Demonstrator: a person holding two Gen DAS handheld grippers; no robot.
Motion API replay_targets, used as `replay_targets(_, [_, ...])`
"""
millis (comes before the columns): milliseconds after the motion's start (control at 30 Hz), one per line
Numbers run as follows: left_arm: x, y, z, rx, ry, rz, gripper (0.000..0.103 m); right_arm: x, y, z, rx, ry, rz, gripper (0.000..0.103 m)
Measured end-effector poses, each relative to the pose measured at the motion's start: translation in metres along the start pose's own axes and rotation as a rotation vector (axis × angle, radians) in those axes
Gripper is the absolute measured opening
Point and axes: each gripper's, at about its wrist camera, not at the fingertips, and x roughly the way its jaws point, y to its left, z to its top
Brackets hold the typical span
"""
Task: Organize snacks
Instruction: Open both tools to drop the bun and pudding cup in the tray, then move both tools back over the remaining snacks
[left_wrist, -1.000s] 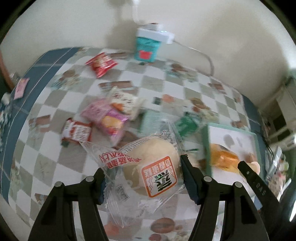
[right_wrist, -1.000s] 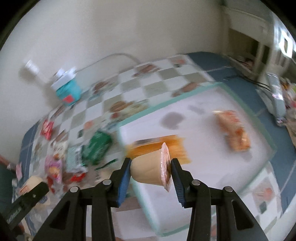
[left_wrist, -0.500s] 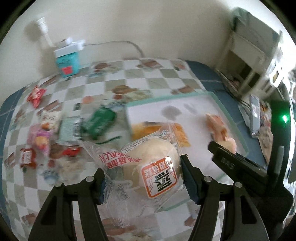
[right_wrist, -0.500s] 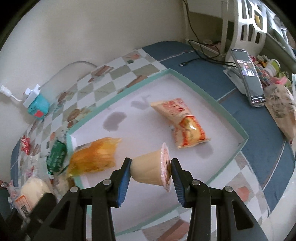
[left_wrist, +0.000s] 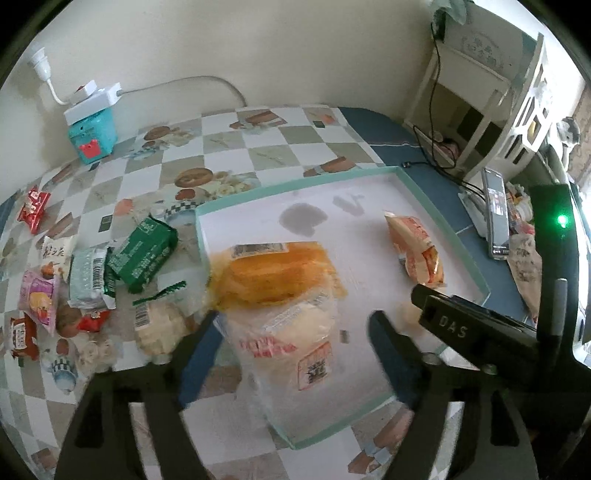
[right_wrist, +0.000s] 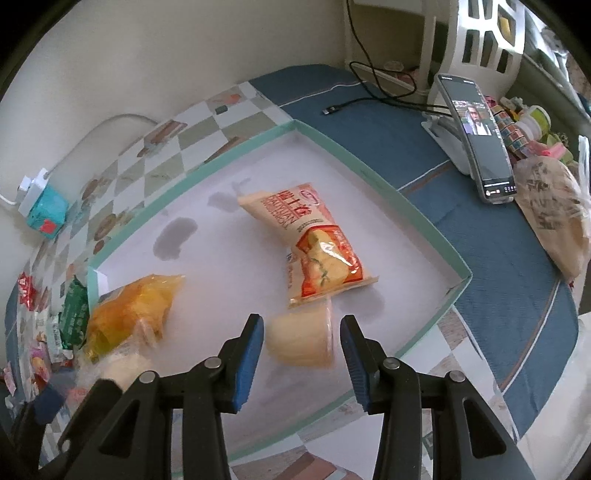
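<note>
A white tray with a teal rim (left_wrist: 443, 221) (right_wrist: 369, 155) lies on the checked tablecloth. My left gripper (left_wrist: 291, 354) is open; a wrapped bun (left_wrist: 291, 332) lies in the tray between its fingers, against an orange packet (left_wrist: 273, 273). My right gripper (right_wrist: 301, 354) is open; a beige pudding cup (right_wrist: 299, 341) lies on its side in the tray between its fingers. An orange-and-white snack bag (right_wrist: 314, 247) (left_wrist: 417, 251) lies further in. The orange packet (right_wrist: 125, 314) also shows in the right wrist view. Loose snacks (left_wrist: 144, 254) lie left of the tray.
A teal box with a white power strip (left_wrist: 92, 125) stands by the wall. A phone on a stand (right_wrist: 476, 136), a cable (right_wrist: 369, 96) and a brown bag (right_wrist: 554, 218) lie right of the tray. White shelves (left_wrist: 491, 85) stand at the far right.
Both grippers have opened. The bun has dropped from the left gripper into the tray, and the pudding cup has dropped from the right gripper into the tray.
</note>
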Motion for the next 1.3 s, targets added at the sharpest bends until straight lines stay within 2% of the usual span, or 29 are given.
replay_targets(33, [-0.001,0.003,0.001,-0.009,-0.002,-0.002,0.088,0.000,0.000,0.000,0.002,0.003,-0.003,0.065])
replay_targets(167, [-0.004,0.020,0.005,-0.063,0.012,0.013,0.088,0.000,0.003,-0.002,-0.017,0.010,-0.014,0.067])
replay_targets(233, [-0.010,0.038,0.008,-0.113,0.002,0.042,0.088,-0.001,0.005,-0.004,-0.028,0.009,-0.020,0.075])
replay_targets(333, [-0.022,0.075,0.010,-0.217,-0.014,0.102,0.093,-0.003,0.014,-0.007,-0.053,-0.001,-0.029,0.084])
replay_targets(367, [-0.025,0.088,0.010,-0.255,-0.015,0.127,0.101,-0.004,0.017,-0.008,-0.063,-0.006,-0.030,0.086])
replay_targets(533, [-0.041,0.164,-0.003,-0.451,0.003,0.271,0.102,-0.014,0.045,-0.013,-0.129,-0.038,-0.012,0.103])
replay_targets(667, [-0.048,0.219,-0.024,-0.594,0.030,0.312,0.102,-0.026,0.076,-0.017,-0.187,-0.073,0.014,0.103])
replay_targets(800, [-0.054,0.251,-0.040,-0.661,0.058,0.402,0.102,-0.040,0.113,-0.021,-0.226,-0.099,0.040,0.103])
replay_targets(900, [-0.062,0.270,-0.048,-0.694,0.059,0.438,0.102,-0.050,0.143,-0.023,-0.251,-0.130,0.046,0.103])
replay_targets(1133, [-0.078,0.299,-0.059,-0.745,0.041,0.465,0.102,-0.062,0.209,-0.034,-0.248,-0.106,0.142,0.103])
replay_targets(1300, [-0.083,0.321,-0.067,-0.808,0.045,0.462,0.102,-0.059,0.246,-0.048,-0.286,-0.103,0.163,0.103])
